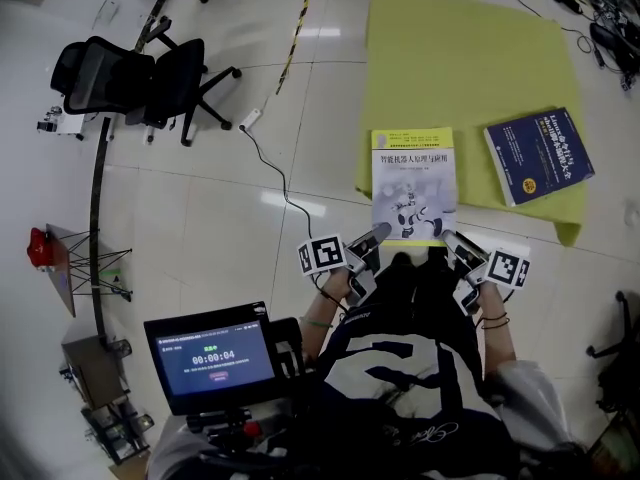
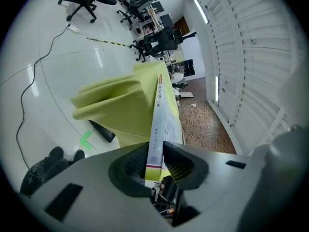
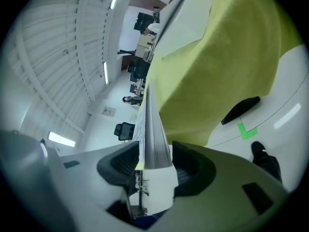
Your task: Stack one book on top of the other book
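Note:
A white and yellow book (image 1: 413, 183) lies at the near edge of the yellow cloth (image 1: 460, 58), its near end over the cloth's edge. My left gripper (image 1: 378, 234) is at the book's near left corner. In the left gripper view its jaws are shut on the book's spine (image 2: 157, 124), the pads of that gripper (image 2: 155, 161) pressing both covers. My right gripper (image 1: 452, 240) is at the near right corner. In the right gripper view the book's page edge (image 3: 153, 134) stands between the jaws of that gripper (image 3: 154, 166) with a thin gap beside it. A blue book (image 1: 538, 155) lies flat on the cloth to the right.
Black office chairs (image 1: 140, 78) stand at the far left on the white floor. A cable (image 1: 265, 158) runs across the floor toward the cloth. A screen (image 1: 212, 358) sits near my left side. A green tape mark (image 2: 86, 138) is on the floor below the cloth.

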Motion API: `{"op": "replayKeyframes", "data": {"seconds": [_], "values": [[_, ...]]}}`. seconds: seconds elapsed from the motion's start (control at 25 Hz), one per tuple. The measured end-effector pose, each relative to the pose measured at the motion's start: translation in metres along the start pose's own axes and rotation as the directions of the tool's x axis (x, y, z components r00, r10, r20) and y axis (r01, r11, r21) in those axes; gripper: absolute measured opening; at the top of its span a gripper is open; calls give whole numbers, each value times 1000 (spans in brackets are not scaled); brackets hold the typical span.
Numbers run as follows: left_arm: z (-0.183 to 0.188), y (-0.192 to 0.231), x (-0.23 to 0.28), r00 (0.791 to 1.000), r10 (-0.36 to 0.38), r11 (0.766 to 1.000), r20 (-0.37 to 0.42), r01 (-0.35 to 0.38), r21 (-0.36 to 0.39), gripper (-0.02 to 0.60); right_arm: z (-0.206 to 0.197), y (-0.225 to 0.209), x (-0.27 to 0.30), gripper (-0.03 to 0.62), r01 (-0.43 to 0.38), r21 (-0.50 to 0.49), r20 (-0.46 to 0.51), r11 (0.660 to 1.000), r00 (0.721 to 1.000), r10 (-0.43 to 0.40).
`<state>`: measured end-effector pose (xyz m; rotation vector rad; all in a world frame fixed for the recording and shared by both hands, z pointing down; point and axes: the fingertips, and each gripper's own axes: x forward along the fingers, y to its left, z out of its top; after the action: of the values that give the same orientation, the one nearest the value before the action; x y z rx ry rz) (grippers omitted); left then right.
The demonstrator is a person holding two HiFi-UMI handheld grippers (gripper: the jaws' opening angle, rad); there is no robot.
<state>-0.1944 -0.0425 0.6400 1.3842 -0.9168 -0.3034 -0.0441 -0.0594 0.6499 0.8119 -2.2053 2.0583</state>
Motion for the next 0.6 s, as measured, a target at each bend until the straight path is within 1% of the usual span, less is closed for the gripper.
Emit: {"op": "replayKeyframes", "data": {"seconds": [0.08, 0.16, 0.28, 0.32, 0.4, 0.52, 0.6], "values": [[0, 1, 0, 1000, -3, 1000, -12, 3, 0, 86, 12, 2, 9, 199, -57, 17, 1, 998, 998, 57], [0, 3, 0, 1000, -5, 1000, -22, 5, 0, 86, 19, 0, 20, 198, -77, 28, -11, 997, 997, 77], [2, 4, 2, 999, -2, 1000, -37, 2, 9, 87, 19, -6, 30, 184, -49, 25, -56, 998, 997, 51], [2, 5, 3, 999, 2, 1000, -43, -1, 20, 87, 19, -6, 30, 163, -45, 21, -62, 999, 997, 46], [3, 7, 5, 998, 16, 999, -65, -12, 52, 89, 18, -5, 28, 126, -24, 7, -56, 1000, 998, 24], [2, 12, 4, 993, 36, 994, -113, -24, 108, 100, 14, 9, 28, 100, -35, -24, -26, 999, 999, 34], [4, 13, 5, 989, 37, 990, -143, -17, 138, 104, 10, 16, 26, 89, -24, -59, -19, 998, 1000, 22]]}}
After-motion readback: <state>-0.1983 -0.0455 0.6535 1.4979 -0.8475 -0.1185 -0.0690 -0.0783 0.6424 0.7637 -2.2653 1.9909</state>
